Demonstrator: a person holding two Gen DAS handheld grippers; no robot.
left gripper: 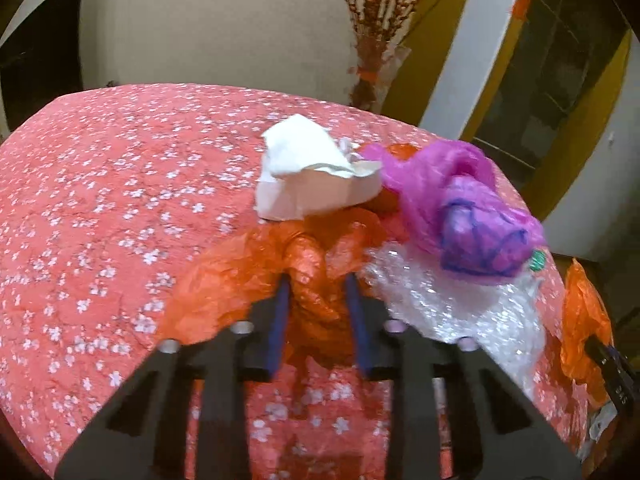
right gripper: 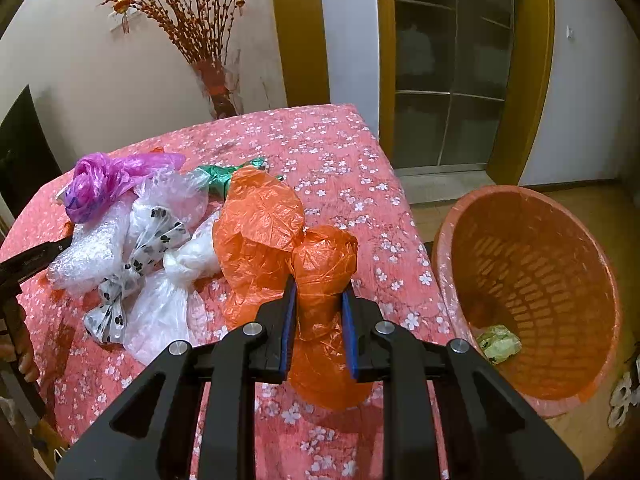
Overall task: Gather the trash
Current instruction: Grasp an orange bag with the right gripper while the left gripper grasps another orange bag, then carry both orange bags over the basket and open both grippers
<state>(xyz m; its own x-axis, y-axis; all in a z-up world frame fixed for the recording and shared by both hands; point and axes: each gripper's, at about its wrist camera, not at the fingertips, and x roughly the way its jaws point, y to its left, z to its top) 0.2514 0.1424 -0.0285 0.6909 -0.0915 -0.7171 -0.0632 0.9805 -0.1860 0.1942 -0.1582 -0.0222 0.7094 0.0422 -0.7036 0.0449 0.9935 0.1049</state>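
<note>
My left gripper (left gripper: pixel 318 280) is shut on an orange plastic bag (left gripper: pixel 308 276) lying on the pink floral table (left gripper: pixel 100 200). Beyond it lie crumpled white paper (left gripper: pixel 308 172), a purple bag (left gripper: pixel 468 216) and bubble wrap (left gripper: pixel 448 304). My right gripper (right gripper: pixel 320 286) is shut on another orange plastic bag (right gripper: pixel 316 280), held just above the table (right gripper: pixel 340 160). To its left are a bigger orange bag (right gripper: pixel 256 232), clear bags (right gripper: pixel 160 304), a paw-print bag (right gripper: pixel 136 260), bubble wrap (right gripper: pixel 88 252), a purple bag (right gripper: pixel 100 184) and a green bag (right gripper: pixel 224 176).
An orange trash basket (right gripper: pixel 532 280) stands on the floor right of the table, tilted toward me, with a crumpled wrapper (right gripper: pixel 498 344) inside. A vase of red branches (right gripper: pixel 212 84) stands behind the table. The left gripper's tip (right gripper: pixel 36 256) shows at the left edge.
</note>
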